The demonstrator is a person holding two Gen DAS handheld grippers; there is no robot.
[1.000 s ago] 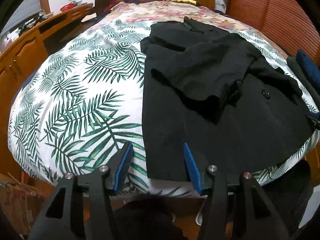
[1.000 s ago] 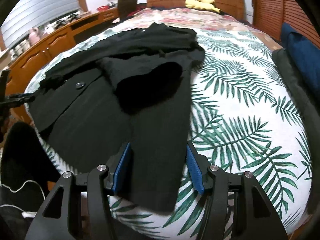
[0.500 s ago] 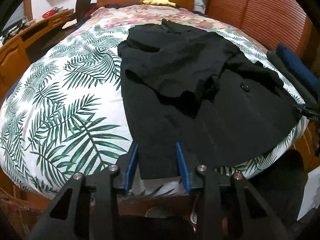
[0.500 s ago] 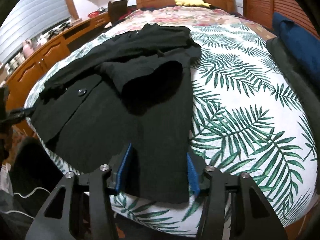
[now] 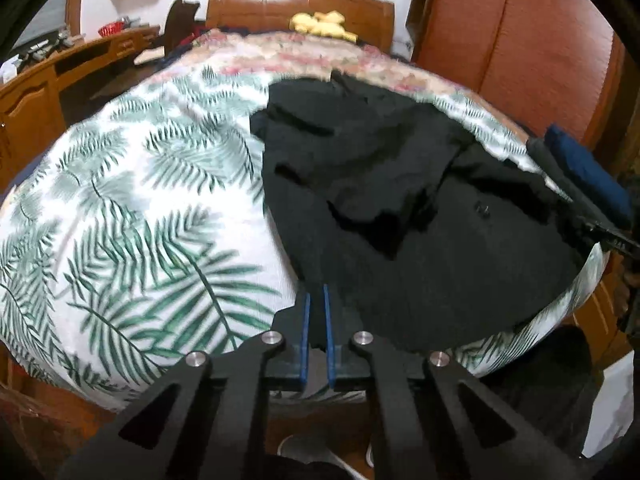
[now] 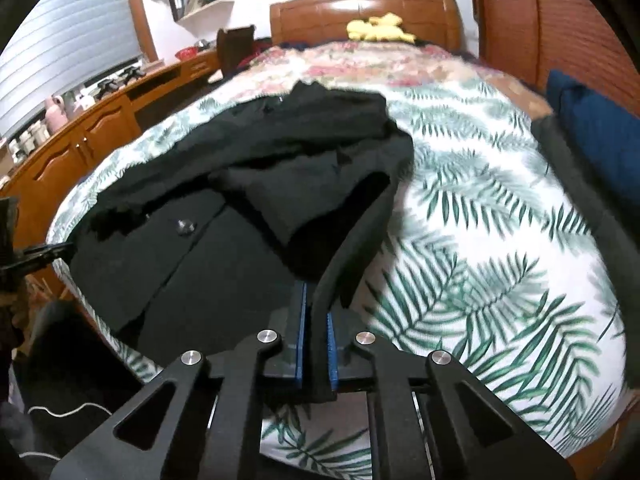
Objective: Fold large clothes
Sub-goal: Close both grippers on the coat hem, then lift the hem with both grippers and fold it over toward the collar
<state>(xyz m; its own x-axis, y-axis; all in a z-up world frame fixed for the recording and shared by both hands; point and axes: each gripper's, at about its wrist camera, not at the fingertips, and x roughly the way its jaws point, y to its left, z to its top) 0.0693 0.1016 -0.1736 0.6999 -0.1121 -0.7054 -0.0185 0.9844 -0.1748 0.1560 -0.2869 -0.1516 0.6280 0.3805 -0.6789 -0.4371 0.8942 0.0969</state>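
Black coat [image 5: 400, 208] is lying spread on the palm-leaf bedspread [image 5: 132, 216], one sleeve folded across its front. Left gripper [image 5: 316, 300] is pinching the coat's near hem corner, blue pads nearly touching. Right gripper [image 6: 316, 296] is clamping the opposite hem corner, fabric rising taut between its pads.

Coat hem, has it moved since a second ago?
Yes. The coat hem, pinched in the right gripper, has lifted off the bedspread toward the headboard.
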